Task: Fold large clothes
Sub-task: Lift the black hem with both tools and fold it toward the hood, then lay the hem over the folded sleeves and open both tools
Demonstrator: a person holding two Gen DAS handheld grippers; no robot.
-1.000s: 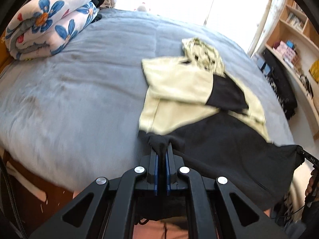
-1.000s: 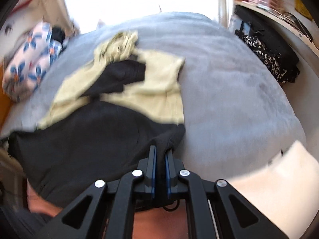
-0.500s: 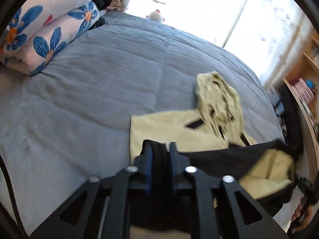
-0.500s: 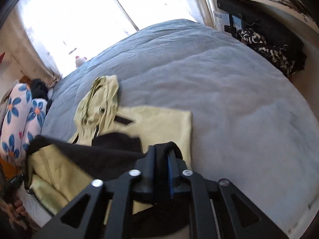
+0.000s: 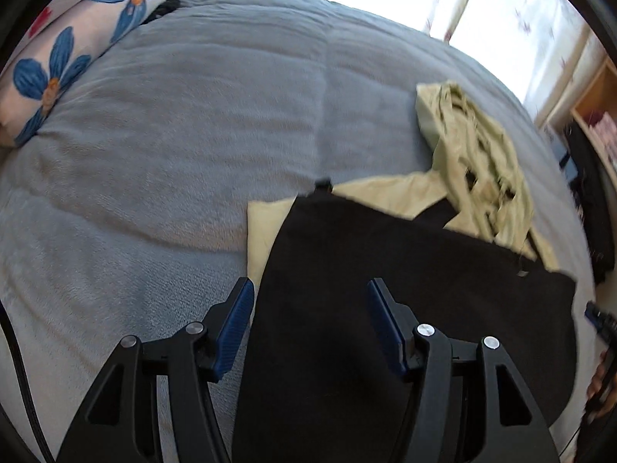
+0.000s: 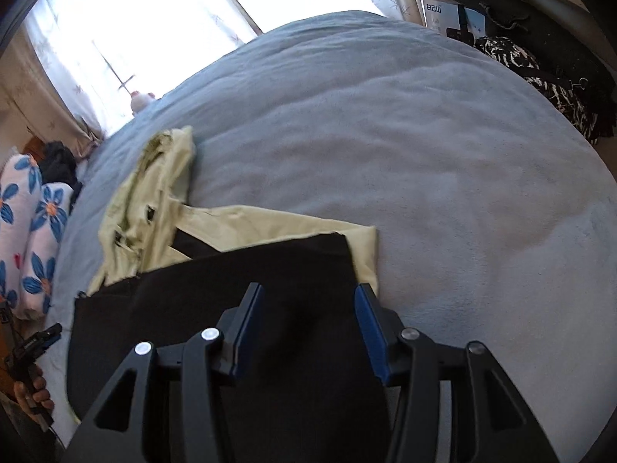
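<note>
Having just opened both jaws, you hold nothing; the jacket [image 5: 385, 262] lies folded once on the bed [image 5: 193, 115], hood [image 5: 470, 146] still loose.

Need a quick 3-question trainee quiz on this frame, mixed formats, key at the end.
1. True or false: the left gripper is clamped on the hoodie's black hem.
2. Multiple choice: where does the black lower half of the hoodie lie? A) hanging off the bed's edge B) folded up over the pale yellow upper half C) rolled into a ball
3. Fill in: the hoodie's hood points toward the ____.

Key:
1. False. Both the left gripper and the right gripper have just been opening; the fabric lies released below them.
2. B
3. window
</note>
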